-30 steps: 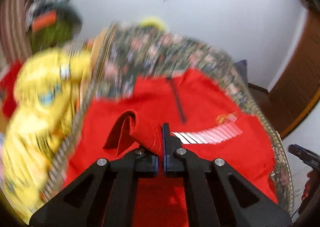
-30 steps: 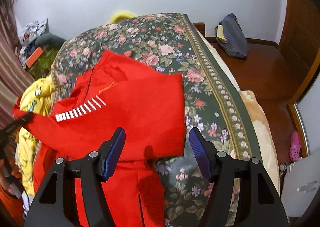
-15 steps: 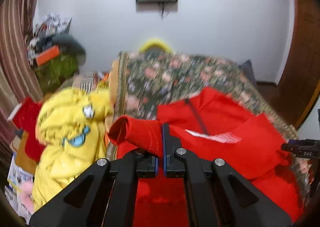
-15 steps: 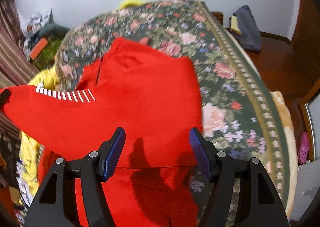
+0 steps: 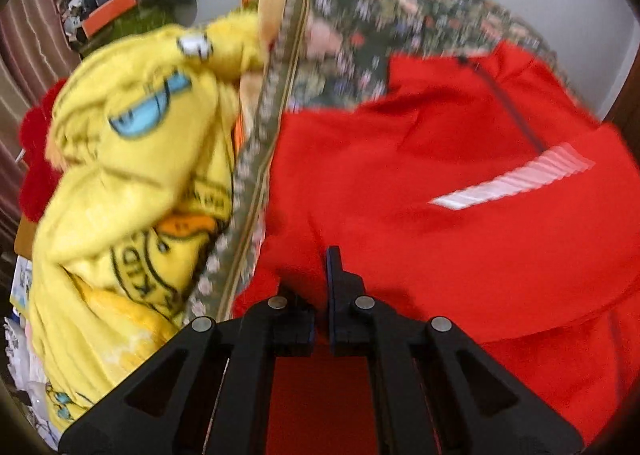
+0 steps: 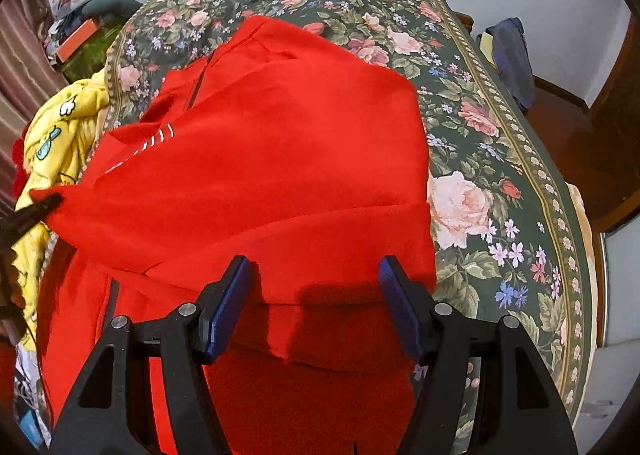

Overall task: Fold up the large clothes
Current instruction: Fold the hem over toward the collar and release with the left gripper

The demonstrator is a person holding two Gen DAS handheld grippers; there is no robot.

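A floral bedspread (image 6: 500, 159) covers the bed. A red jacket (image 6: 280, 159) lies folded across its near edge. A yellow printed garment (image 5: 132, 159) is heaped off its left edge. The right gripper (image 6: 316, 307) hangs released over the jacket; the left gripper (image 5: 320, 295) is clenched on red jacket fabric.

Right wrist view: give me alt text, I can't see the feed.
The open right gripper hovers over a red garment folded on a floral bedspread. At the left edge, the left gripper pinches the garment's corner beside a yellow blanket.
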